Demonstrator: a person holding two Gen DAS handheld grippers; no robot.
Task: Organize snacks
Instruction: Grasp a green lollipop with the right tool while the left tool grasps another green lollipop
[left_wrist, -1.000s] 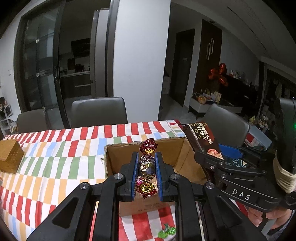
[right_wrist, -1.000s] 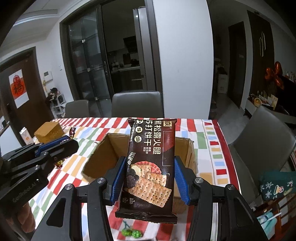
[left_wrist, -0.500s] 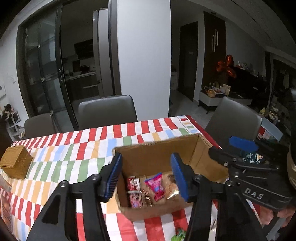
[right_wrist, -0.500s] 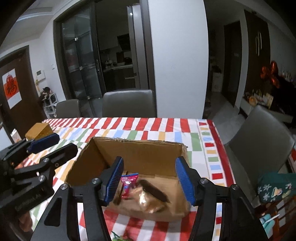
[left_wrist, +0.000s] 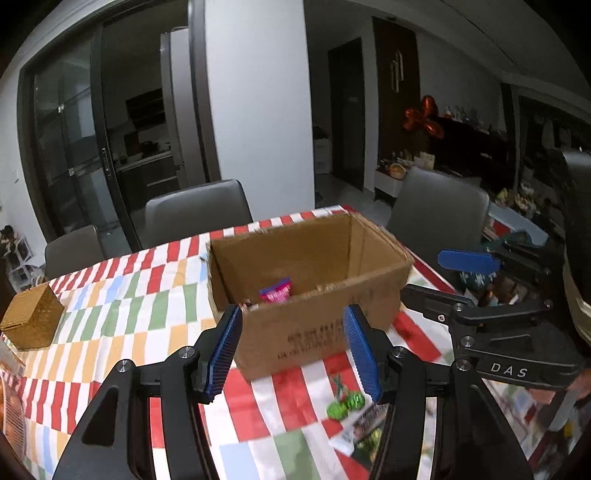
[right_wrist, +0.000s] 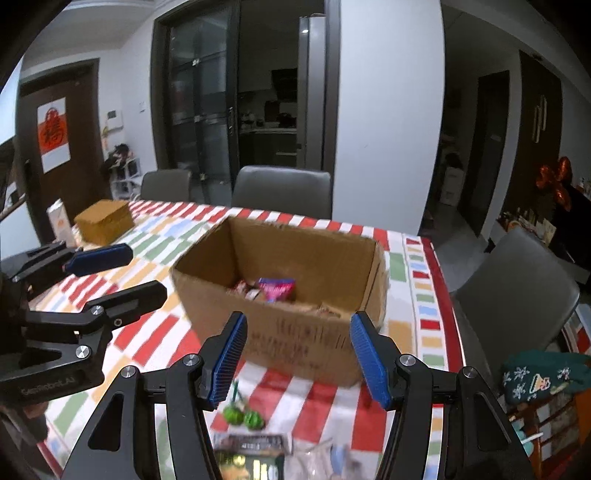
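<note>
An open cardboard box (left_wrist: 321, 328) (right_wrist: 306, 336) stands on the striped tablecloth and holds several snacks, among them a pink packet (left_wrist: 276, 294) (right_wrist: 277, 289). My left gripper (left_wrist: 293, 350) is open and empty, in front of the box and above it. My right gripper (right_wrist: 297, 356) is open and empty, also in front of the box. Two green foil candies (left_wrist: 345, 404) (right_wrist: 243, 417) lie on the cloth before the box. A dark snack packet (right_wrist: 251, 456) and a clear wrapper (right_wrist: 325, 459) lie at the table's near edge.
A woven box (left_wrist: 31, 321) (right_wrist: 105, 220) sits at the far left of the table. Grey chairs (left_wrist: 197, 212) (right_wrist: 282, 192) stand behind the table, and another chair (right_wrist: 517, 291) at its right side. A green bag (right_wrist: 543, 376) lies low on the right.
Both grippers opened and dropped the candies and the cracker packet into the box. Both have since pulled back and lowered, bringing the box's front wall and the green candies into view.
</note>
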